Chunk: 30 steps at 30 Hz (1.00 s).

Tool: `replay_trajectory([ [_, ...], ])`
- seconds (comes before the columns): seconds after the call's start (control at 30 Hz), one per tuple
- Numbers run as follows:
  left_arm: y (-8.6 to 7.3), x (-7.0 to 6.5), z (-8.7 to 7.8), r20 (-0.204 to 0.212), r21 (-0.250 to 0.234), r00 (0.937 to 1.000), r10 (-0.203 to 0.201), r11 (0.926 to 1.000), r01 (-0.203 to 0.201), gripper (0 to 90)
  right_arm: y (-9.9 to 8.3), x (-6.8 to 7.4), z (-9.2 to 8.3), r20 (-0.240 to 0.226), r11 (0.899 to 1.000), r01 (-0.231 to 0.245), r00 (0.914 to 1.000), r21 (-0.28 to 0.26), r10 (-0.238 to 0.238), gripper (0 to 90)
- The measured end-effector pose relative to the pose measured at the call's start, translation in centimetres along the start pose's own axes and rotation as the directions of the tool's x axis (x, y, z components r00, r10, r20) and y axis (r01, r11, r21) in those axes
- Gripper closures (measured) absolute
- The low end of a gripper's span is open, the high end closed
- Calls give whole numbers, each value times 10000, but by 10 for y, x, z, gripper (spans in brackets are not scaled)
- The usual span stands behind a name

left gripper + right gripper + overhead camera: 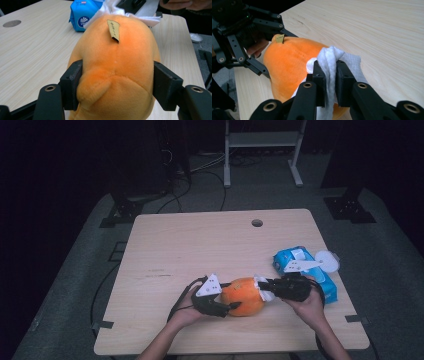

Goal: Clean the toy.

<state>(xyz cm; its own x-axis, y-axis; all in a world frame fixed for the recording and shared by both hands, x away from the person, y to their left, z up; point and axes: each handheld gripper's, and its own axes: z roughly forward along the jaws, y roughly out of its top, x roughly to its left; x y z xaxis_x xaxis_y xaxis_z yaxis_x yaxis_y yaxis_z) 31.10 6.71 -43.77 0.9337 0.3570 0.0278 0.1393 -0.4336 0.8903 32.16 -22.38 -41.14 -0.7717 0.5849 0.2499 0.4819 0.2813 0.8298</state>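
An orange plush toy [242, 296] lies near the front edge of the wooden table [200, 245]. My left gripper [226, 301] is shut on it from the left. In the left gripper view both black pads [72, 85] press into the sides of the plush [115, 62], which carries a small yellow tag. My right gripper [270, 287] comes in from the right, shut on a white wipe [263, 289]. In the right gripper view the bunched wipe [329, 58] sits pinched between my jaws [331, 82] and rests against the plush [287, 62], with the left gripper [280, 55] beyond it.
A blue pack of wet wipes [305, 270] with a white round lid lies at the table's right side, just behind my right hand. A cable hole [257, 223] sits near the far edge. A white frame [262, 140] stands on the floor beyond.
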Motion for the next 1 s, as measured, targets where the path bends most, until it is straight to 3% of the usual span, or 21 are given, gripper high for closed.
replay_trajectory([
  [0.07, 2, -2, 0, -135, 97, 9998, 131, 9999, -130, 360, 3, 7, -1, 128, 9998, 183, 9998, -20, -182, 793],
  [0.17, 6, -6, -1, -221, 175, 9994, 283, 9995, -279, 396, 12, 25, 1, -254, 9978, 614, 9978, -237, -620, 793],
  [0.33, 16, -7, -9, 62, 243, 9995, 315, 9992, -317, 435, 21, 47, 4, -696, 9911, 1214, 9897, -538, -1250, 791],
  [0.43, 16, -5, -13, 56, 443, 9992, 396, 9982, -398, 438, 19, 40, 3, -576, 9928, 1084, 9921, -504, -1112, 792],
  [0.57, 10, -1, -10, 267, 344, 9996, -84, 9994, 75, 429, 6, 18, 8, -467, 9993, 313, 9984, -181, -322, 792],
  [0.6, 10, -1, -9, 259, 337, 9996, -93, 9994, 85, 426, 6, 17, 7, -433, 9994, 302, 9986, -151, -308, 791],
  [0.7, 11, -3, -7, 213, 307, 9998, -7, 9995, 1, 420, 14, 32, 7, -359, 9970, 732, 9966, -256, -741, 791],
  [0.77, 11, -6, -6, 167, 232, 9998, 69, 9997, -73, 405, 19, 46, 10, -505, 9922, 1221, 9911, -261, -1233, 790],
  [0.83, 10, -5, -7, 275, 185, 9996, 12, 9998, -17, 373, 21, 55, 13, -319, 9852, 1714, 9847, -44, -1715, 790],
  [1.0, 1, 5, -8, 780, -698, 9970, 29, 9976, 26, 225, 15, 45, 14, -302, 9878, 1534, 9878, 248, -1527, 791],
])
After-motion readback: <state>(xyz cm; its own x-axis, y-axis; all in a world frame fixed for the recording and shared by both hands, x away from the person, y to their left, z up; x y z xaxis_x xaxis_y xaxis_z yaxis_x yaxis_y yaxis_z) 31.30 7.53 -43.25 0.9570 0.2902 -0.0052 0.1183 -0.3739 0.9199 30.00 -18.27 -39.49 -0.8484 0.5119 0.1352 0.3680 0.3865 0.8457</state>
